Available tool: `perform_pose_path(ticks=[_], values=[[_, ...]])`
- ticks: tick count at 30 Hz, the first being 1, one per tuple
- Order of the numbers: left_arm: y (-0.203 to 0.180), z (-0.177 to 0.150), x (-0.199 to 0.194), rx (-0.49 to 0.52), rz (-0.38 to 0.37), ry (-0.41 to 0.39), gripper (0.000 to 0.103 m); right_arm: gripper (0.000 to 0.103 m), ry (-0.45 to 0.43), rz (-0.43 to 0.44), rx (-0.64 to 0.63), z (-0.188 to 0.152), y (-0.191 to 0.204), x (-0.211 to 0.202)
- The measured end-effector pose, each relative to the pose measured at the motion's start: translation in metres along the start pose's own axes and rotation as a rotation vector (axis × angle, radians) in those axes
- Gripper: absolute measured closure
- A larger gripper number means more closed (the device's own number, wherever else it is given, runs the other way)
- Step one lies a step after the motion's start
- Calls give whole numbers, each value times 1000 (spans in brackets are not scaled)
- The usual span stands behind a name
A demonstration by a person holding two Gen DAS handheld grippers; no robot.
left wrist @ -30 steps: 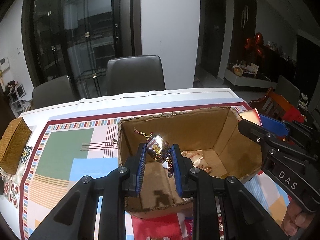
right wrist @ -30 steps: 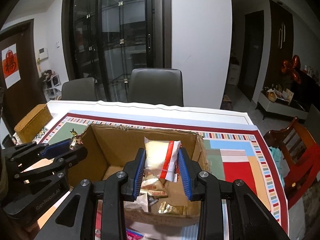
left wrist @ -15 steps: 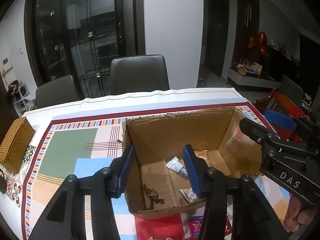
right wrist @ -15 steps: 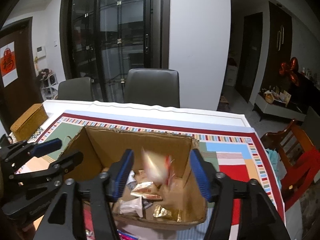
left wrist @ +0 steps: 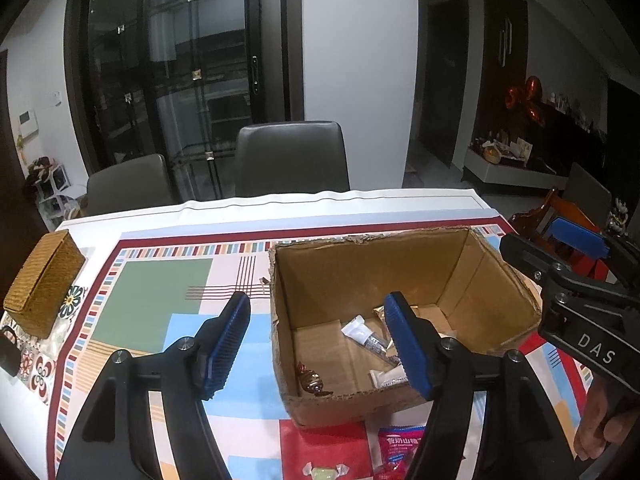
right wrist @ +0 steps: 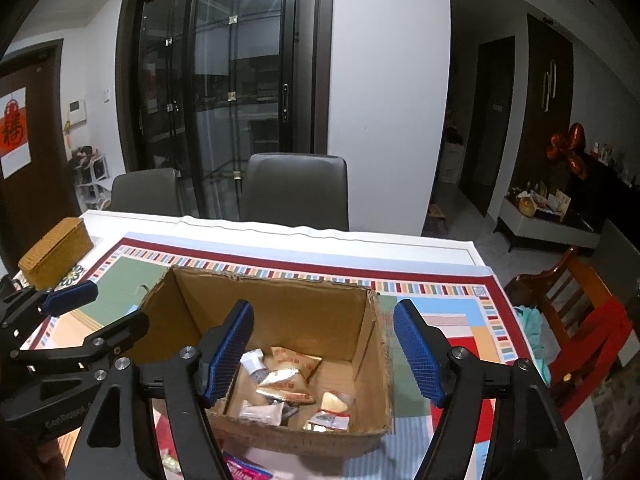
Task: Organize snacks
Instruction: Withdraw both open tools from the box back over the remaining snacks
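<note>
An open cardboard box [left wrist: 360, 268] [right wrist: 280, 304] stands on the patterned tablecloth. In it lie a foil-wrapped candy [left wrist: 312, 380], a white tube packet [left wrist: 360, 330] and several orange and white packets [right wrist: 290, 364]. My left gripper [left wrist: 316, 304] hangs over the box's near left corner, its jaws opening with nothing held between them. My right gripper [right wrist: 323, 312] hovers above the box's near side, its jaws also opening and empty. Each gripper shows in the other's view: the left gripper [right wrist: 118, 306] at the box's left, the right gripper [left wrist: 528, 236] at its right.
A pink packet [left wrist: 400, 440] [right wrist: 244, 468] and a green wrapped candy [left wrist: 324, 472] lie on the cloth in front of the box. A wicker box [left wrist: 44, 284] sits at the table's left edge. Grey chairs [left wrist: 292, 156] stand behind, a wooden chair [right wrist: 580, 300] at the right.
Both grippers opened. The foil candy left the left jaws and now lies in the box. The white and red packet dropped from the right jaws into the box.
</note>
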State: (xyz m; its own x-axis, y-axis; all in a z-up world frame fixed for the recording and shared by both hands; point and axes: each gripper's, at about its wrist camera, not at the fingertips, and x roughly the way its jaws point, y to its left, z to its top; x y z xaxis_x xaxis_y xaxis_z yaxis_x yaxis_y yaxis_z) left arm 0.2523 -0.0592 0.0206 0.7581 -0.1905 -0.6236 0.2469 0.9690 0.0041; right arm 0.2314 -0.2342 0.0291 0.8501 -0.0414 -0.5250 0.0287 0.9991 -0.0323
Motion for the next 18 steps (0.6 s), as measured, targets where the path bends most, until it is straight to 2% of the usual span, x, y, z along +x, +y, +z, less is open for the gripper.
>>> perform_pose_path(ticks=[18], values=[[-5, -4, -33, 7, -16, -39, 34, 30, -20, -22, 26, -5, -8, -34]])
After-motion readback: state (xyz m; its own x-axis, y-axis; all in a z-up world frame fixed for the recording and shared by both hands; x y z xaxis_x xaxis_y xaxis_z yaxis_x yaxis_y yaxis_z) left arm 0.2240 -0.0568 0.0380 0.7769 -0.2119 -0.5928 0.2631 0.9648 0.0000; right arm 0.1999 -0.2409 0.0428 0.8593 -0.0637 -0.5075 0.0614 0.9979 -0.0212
